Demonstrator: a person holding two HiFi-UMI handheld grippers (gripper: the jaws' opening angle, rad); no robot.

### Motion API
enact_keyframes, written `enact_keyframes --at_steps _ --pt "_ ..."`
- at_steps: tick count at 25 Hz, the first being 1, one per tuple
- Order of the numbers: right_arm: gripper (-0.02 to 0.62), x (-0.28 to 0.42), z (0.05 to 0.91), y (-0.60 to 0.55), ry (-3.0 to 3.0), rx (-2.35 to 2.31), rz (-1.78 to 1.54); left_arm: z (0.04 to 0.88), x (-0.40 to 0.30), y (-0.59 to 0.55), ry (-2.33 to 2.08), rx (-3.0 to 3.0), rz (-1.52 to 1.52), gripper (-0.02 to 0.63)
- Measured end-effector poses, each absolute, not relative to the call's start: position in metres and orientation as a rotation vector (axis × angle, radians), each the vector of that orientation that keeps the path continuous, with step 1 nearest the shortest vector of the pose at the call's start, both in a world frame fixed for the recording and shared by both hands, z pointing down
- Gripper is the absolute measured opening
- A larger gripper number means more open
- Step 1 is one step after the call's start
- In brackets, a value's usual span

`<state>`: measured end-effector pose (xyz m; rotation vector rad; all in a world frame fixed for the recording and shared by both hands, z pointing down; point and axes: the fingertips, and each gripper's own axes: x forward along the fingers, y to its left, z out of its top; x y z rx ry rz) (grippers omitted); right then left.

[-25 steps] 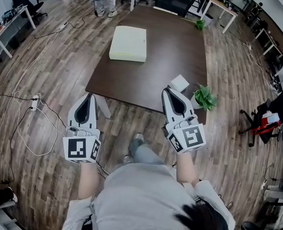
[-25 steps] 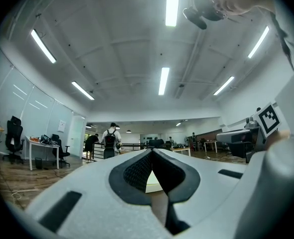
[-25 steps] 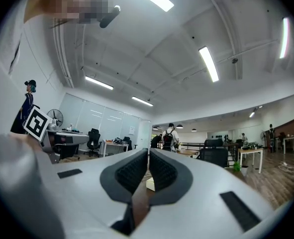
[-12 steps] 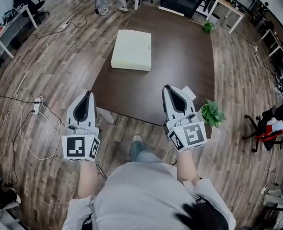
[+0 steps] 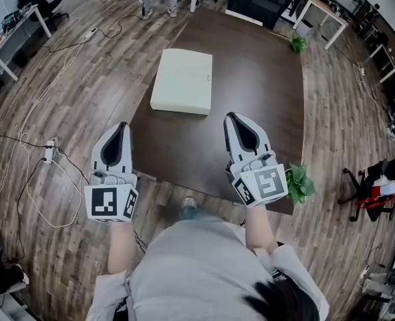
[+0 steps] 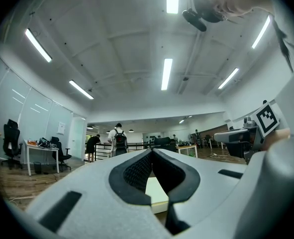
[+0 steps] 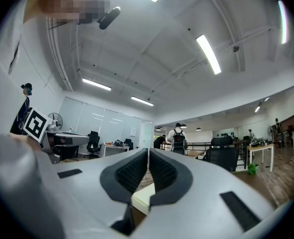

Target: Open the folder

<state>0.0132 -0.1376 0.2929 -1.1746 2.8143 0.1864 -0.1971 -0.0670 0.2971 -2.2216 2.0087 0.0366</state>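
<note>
Dark table (image 5: 257, 72) | cream folder (image 5: 182, 81) flat, long axis pointing away | left hand-held gripper (image 5: 121, 126), right hand-held gripper (image 5: 230, 116) pressed together

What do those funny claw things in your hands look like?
The left gripper and right gripper are white and pointy, with black ridged pads inside. Each carries a cube with black-and-white square markers. The person wears a grey top.

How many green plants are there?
2. The far plant sits by the table's far right corner; the near plant is by its near right corner, beside the right gripper. More could be hidden outside the view.
</note>
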Motion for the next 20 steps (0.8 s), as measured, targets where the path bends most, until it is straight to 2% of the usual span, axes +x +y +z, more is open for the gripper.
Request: enact_keyframes --at_steps 11,20 --pt "0.015 0.014 0.296 -0.216 2.831 -1.098 0.173 0.297 -0.189 -0.143 2.031 -2.174 -0.001 0.008" --pt "0.015 0.005 0.317 -0.241 2.853 -1.080 0.096 0.326 -0.184 -0.187 1.959 -2.231 -0.233 0.008"
